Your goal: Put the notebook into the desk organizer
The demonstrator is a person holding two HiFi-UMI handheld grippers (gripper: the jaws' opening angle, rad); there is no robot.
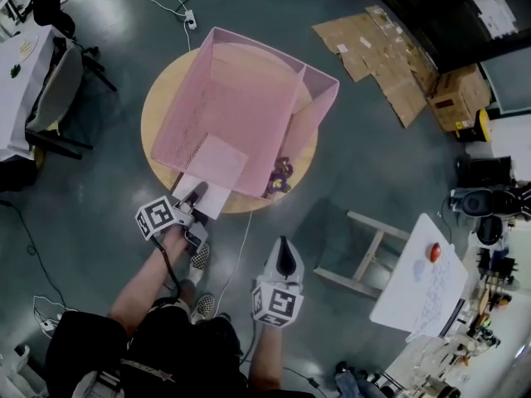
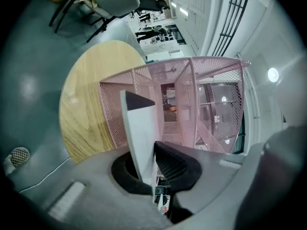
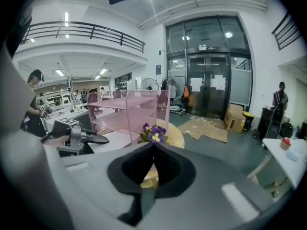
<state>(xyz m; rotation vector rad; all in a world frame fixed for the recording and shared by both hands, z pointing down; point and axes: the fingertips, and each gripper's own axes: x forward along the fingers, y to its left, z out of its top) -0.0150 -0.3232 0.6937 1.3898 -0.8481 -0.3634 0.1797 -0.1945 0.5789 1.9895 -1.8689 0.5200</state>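
Your left gripper [image 1: 196, 197] has its jaws closed on the near end of the thin white notebook [image 1: 217, 166], pads pressing both faces. The notebook stands on edge between them in the left gripper view. It points away from you toward the pink wire-mesh desk organizer [image 1: 318, 106], which sits on the round light-wood table [image 1: 162, 98]. From the head view, the notebook's far part shows pink-tinted, as if through the mesh of the organizer's wider left compartment. Its near part sticks out past the organizer's near side, over the table's near edge. A small bunch of purple flowers [image 1: 280, 175] lies on the table just beside the organizer's near right corner. Your right gripper [image 1: 284, 245] hangs over the grey floor [image 1: 365, 164], nearer to you than the table and well apart from the organizer. Its jaws are pressed together with nothing between them.
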